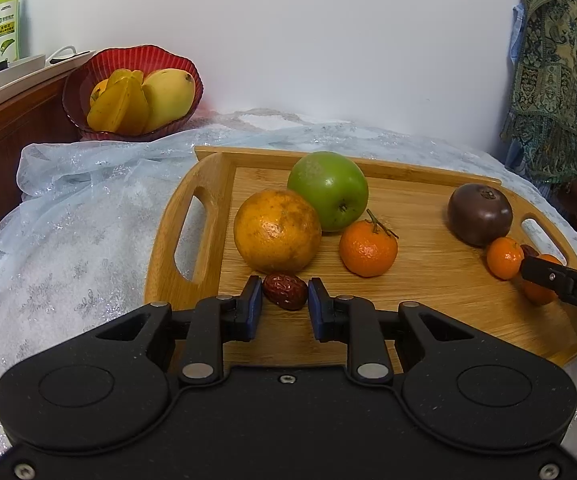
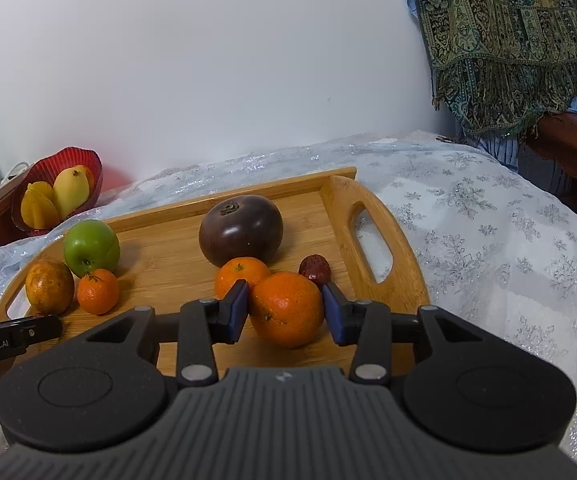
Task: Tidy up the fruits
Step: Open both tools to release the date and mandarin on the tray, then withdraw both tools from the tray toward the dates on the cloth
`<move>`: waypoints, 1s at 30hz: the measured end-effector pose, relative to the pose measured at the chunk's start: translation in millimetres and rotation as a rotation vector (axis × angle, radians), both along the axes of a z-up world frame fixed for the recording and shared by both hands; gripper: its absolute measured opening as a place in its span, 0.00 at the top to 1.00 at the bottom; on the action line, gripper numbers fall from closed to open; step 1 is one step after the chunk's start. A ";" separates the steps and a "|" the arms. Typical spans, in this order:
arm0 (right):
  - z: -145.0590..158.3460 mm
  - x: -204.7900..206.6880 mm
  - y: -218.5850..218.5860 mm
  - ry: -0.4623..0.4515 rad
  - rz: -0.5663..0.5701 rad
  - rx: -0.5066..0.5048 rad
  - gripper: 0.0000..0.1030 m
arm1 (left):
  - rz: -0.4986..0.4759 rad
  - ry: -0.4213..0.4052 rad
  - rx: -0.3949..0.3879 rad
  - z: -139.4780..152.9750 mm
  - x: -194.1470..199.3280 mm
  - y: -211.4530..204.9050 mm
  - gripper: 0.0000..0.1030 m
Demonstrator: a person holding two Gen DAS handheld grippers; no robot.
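On tray (image 1: 428, 280): left gripper (image 1: 284, 300) jaws apart flanking red date (image 1: 285, 290); right gripper (image 2: 285, 310) jaws apart around tangerine (image 2: 286, 308). Centre, close gently, lift straight.

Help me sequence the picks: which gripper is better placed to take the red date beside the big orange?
Left. The red date lies right between the left gripper's pads on the tray; the right gripper straddles a mandarin near the opposite handle.
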State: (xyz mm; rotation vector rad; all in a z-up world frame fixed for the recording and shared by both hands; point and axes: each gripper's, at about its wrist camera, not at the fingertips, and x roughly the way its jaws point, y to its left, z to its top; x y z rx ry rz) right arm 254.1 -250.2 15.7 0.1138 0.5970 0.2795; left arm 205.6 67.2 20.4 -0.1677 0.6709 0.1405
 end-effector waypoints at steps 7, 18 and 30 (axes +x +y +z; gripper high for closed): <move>1.5 -2.3 2.4 -0.006 0.013 -0.002 0.27 | 0.005 0.001 0.007 0.6 -3.7 3.8 0.60; 6.8 -17.7 2.6 -0.052 0.024 0.006 0.13 | -0.018 -0.027 0.010 6.9 -16.7 -0.5 0.37; 15.4 -53.7 -2.0 -0.123 0.056 0.028 0.09 | -0.053 -0.062 -0.006 11.9 -40.1 -10.6 0.17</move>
